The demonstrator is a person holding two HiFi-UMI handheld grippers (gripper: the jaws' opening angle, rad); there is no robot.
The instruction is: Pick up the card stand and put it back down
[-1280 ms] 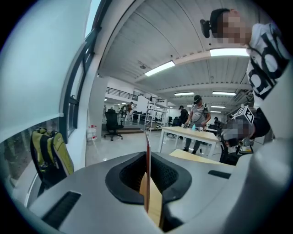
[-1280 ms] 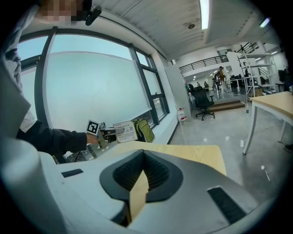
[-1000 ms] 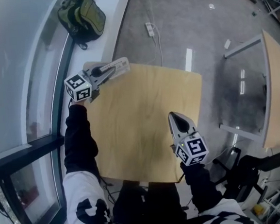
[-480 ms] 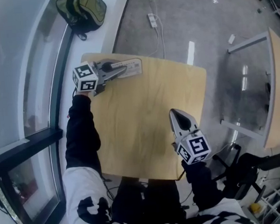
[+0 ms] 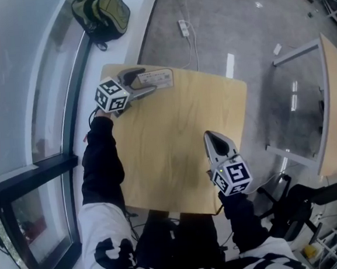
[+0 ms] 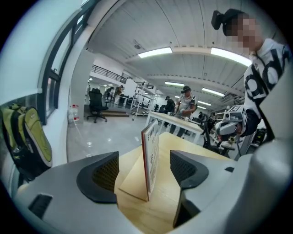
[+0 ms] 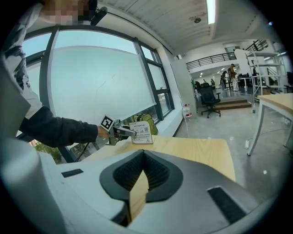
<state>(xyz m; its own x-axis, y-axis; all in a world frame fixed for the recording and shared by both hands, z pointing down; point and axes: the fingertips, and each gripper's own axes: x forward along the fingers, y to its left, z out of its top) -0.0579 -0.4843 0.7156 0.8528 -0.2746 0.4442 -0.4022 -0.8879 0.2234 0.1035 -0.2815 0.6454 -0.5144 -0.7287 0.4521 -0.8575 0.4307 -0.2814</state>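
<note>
The card stand [image 5: 155, 78] is a white printed card with a red edge in a clear holder. It stands upright on the wooden table [image 5: 175, 142] near the far left corner. My left gripper [image 5: 143, 84] reaches it from the left, and its jaws are opening. In the left gripper view the card stand [image 6: 150, 157] sits between the two pads, with a gap on each side. My right gripper [image 5: 211, 140] hovers over the table's near right part, shut and empty. From there the card stand [image 7: 141, 133] and the left gripper [image 7: 124, 131] show far across the table.
A green backpack [image 5: 100, 14] lies on the window ledge beyond the table's far left corner. A power strip [image 5: 183, 29] with a cable lies on the grey floor. A second table [image 5: 336, 104] stands to the right. Office chairs and people are in the distance.
The left gripper brought the card stand in from the far corner and down onto the table. Its jaws were closed on the stand and now stand apart from it. The right gripper stayed put.
</note>
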